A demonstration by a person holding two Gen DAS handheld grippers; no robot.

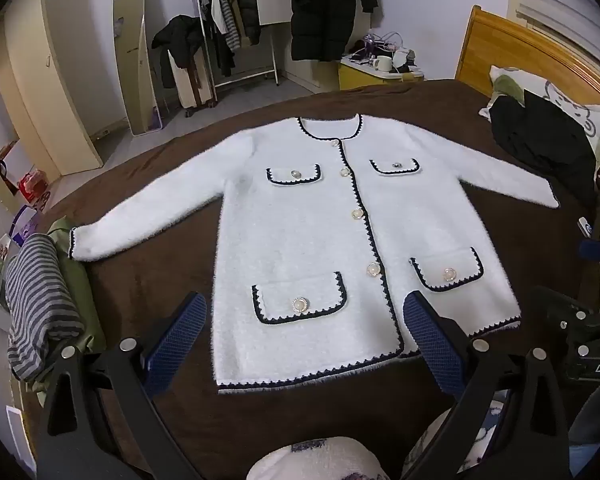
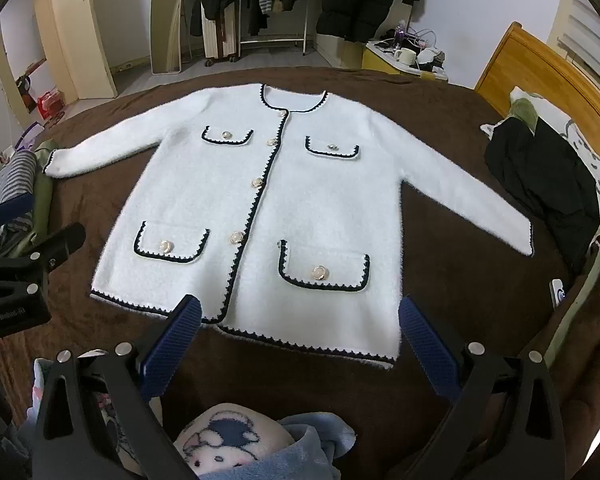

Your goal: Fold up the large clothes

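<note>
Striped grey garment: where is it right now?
The striped grey garment lies bunched at the left edge of the brown bedspread in both wrist views, on a green cloth, just beyond the white cardigan's left-side sleeve cuff.

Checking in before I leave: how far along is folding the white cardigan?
Done: the white cardigan lies flat, buttoned, sleeves spread on the brown bedspread. In hand: nothing; left gripper and right gripper hover open near its hem. Left: every fold.

1 white cardigan (image 1: 300, 216), 4 pockets, 2 grippers, 1 mug (image 1: 381, 63).
</note>
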